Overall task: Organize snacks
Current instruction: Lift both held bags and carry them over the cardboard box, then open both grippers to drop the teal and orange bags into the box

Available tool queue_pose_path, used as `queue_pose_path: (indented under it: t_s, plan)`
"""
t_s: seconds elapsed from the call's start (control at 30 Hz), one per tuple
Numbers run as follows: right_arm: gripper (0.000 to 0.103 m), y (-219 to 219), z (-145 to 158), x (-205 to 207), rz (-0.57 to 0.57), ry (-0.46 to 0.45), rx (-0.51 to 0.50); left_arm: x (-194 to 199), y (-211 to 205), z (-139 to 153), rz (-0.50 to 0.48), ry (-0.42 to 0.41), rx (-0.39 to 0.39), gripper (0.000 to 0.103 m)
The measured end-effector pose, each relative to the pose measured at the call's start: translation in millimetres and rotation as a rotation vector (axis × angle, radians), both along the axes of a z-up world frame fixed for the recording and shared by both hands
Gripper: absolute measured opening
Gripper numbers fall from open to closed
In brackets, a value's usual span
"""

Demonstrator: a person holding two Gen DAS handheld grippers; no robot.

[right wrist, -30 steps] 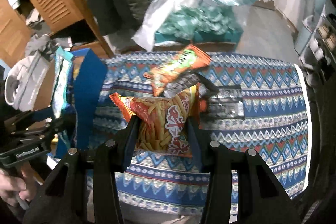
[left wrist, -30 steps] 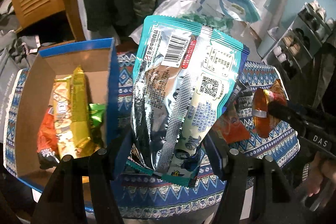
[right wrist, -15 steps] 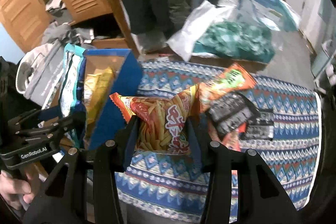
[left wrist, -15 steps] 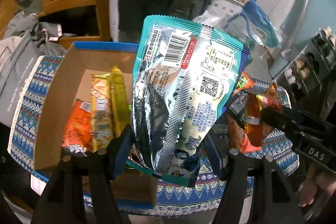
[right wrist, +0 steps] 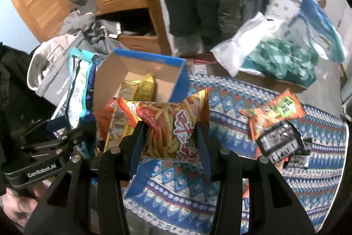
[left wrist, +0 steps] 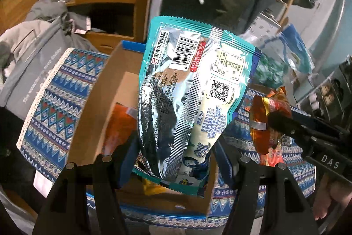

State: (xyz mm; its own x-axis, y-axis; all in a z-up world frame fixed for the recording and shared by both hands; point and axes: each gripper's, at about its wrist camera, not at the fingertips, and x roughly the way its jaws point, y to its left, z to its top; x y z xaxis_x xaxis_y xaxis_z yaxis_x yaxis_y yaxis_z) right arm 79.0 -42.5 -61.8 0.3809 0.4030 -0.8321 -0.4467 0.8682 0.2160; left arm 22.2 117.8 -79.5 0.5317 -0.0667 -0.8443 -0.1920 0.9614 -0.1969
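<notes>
While both packets hang over the cardboard box [right wrist: 140, 72] | left gripper [left wrist: 176, 158] clamped on teal foil pouch [left wrist: 193, 89] | right gripper [right wrist: 171, 142] clamped on orange fries bag [right wrist: 169, 122] | lower teal pouch past the rim first, beside gold packets [right wrist: 143, 86], then release.

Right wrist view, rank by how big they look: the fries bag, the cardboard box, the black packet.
1. cardboard box
2. fries bag, close to the camera, so unsure against the box
3. black packet
</notes>
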Motion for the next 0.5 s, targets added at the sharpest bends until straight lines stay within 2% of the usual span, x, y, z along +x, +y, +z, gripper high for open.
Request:
queue_pose_path:
  t_s: [0.23, 0.5]
  plan:
    - [0.045, 46, -8, 3, 0.082, 0.009, -0.014, 0, 36, -12, 0.071, 0.030, -0.012, 0.067]
    - [0.045, 84, -20, 2, 0.161, 0.028, -0.019, -4, 55, -31, 0.109, 0.074, -0.021, 0.067]
